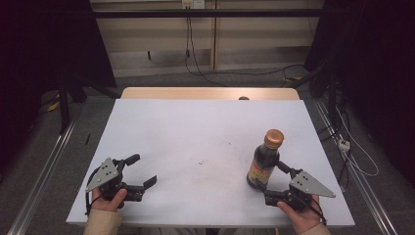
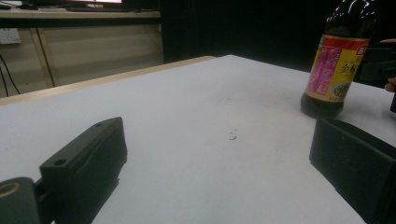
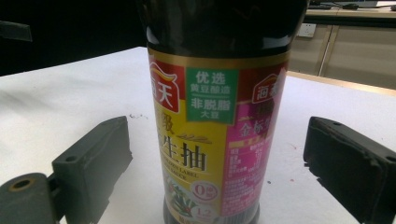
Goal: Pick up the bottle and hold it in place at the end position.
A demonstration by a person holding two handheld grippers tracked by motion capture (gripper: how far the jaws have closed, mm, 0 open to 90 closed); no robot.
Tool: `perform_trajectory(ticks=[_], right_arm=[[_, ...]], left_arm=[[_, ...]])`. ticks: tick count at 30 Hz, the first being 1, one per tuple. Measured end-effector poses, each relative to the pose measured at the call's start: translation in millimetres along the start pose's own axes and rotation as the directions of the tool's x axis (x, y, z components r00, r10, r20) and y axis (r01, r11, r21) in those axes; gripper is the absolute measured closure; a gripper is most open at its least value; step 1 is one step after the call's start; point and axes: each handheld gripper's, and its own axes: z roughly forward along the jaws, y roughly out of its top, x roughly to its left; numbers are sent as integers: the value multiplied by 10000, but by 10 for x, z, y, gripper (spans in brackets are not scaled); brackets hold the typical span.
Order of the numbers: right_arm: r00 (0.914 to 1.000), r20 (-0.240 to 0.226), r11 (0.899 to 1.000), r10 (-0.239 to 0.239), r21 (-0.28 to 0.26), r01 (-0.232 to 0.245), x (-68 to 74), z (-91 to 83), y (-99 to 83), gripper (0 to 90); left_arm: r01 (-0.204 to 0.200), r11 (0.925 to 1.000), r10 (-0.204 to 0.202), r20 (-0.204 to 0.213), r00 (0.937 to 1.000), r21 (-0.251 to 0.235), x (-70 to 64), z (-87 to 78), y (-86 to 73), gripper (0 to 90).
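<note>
A dark soy sauce bottle (image 1: 265, 164) with an orange-brown cap and a yellow and pink label stands upright on the right of the white table (image 1: 195, 127). My right gripper (image 1: 275, 183) is open around its base. In the right gripper view the bottle (image 3: 219, 130) stands between the two black fingers (image 3: 93, 163), with a gap on each side. My left gripper (image 1: 141, 170) rests open and empty near the front left edge. In the left gripper view the gripper (image 2: 219, 172) looks across the table at the bottle (image 2: 335, 70), far off to the right.
A wooden strip (image 1: 210, 93) runs along the table's far edge, with a small dark object (image 1: 243, 98) on it. Faint specks (image 1: 200, 161) mark the middle of the table. Cables (image 1: 352, 147) lie on the floor to the right and behind.
</note>
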Motion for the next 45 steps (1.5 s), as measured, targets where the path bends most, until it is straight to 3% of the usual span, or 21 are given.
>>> perform_trajectory(ticks=[10,25,35,45], right_arm=[[9999,-143,10000,2,50,-1,10,29,3,70],[9999,102,9999,-21,100,20,-15,123,76,87],[10000,78,9996,-29,285,27,-23,245,110,160],[9996,-287,9993,52,363,-42,-42,293,113,259]], left_arm=[[-92,9999,92,-15,10000,50,0,-8,2,38],[-135,9997,134,45,9999,181,0,10,-9,38],[-113,9997,112,40,9999,236,1,16,-15,40],[-103,9996,100,103,9999,277,-2,37,-17,40]])
